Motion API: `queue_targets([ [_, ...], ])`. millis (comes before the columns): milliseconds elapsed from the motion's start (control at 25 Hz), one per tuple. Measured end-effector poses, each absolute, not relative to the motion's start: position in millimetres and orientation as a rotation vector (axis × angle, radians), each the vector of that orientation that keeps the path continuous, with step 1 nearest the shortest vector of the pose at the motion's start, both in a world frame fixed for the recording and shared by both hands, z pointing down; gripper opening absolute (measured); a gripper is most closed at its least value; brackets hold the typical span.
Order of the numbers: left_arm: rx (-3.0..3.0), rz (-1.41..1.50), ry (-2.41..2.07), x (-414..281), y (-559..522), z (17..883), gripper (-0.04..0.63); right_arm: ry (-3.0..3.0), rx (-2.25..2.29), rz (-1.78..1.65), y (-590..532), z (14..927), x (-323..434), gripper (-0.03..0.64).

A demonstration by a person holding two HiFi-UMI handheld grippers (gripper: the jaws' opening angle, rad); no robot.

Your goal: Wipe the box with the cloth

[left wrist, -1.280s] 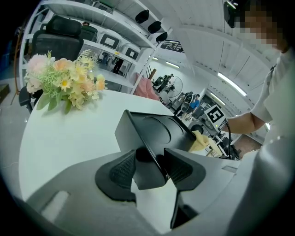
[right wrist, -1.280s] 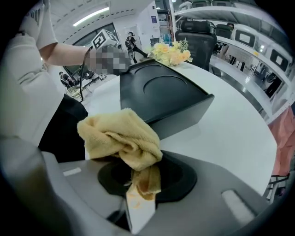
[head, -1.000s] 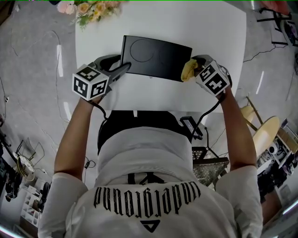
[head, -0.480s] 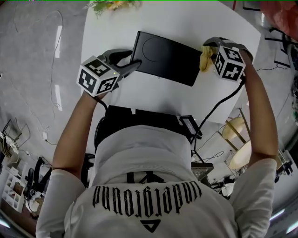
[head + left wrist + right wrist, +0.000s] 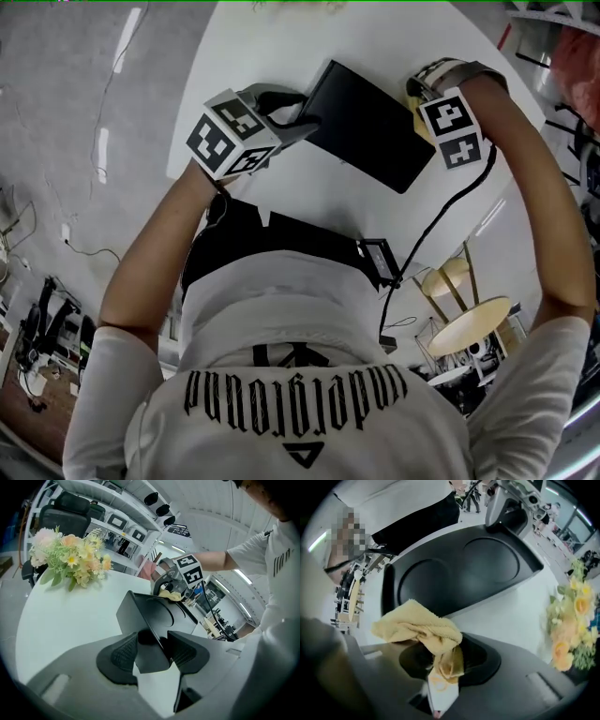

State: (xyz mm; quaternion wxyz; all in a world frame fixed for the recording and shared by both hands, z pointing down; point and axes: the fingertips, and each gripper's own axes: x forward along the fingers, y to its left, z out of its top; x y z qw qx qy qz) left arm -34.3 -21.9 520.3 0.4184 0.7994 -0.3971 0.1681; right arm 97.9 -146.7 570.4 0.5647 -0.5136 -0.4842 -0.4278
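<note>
— Clamping what, at the frame's left?
— The left gripper (image 5: 302, 120) has its jaws closed on the black box (image 5: 370, 127), which sits upper centre with the white table (image 5: 309, 202) beneath.
— And upper right?
— The right gripper (image 5: 438, 660) pinches the yellow cloth (image 5: 419, 627) at the box's right edge.

The head view looks steeply down on the left gripper (image 5: 302, 108) and right gripper (image 5: 419, 94). Each gripper view, close behind its jaws, faces the other across the box (image 5: 370, 127)
</note>
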Motion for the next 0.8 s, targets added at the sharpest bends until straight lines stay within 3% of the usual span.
queue_targets([
  [240, 1.990, 0.393, -0.985, -51.8, -24.7, 503.2, 0.213, -1.340, -1.238, -1.055, -117.3, 547.3, -42.9, 0.109],
  [360, 1.991, 0.393, -0.988, -53.0, -24.8, 501.9, 0.213, -1.402, -1.216, -1.086, -110.4, 542.5, -77.1, 0.109],
  [520, 1.995, 0.398, -0.987, -52.5, -24.2, 504.2, 0.213, -1.416, -1.202, -1.054, -115.8, 542.8, -51.4, 0.106],
  [800, 1.994, 0.410, -0.993, -52.2, -18.9, 502.2, 0.212, -1.319, -1.196, -0.806, -133.4, 541.9, 87.7, 0.106],
])
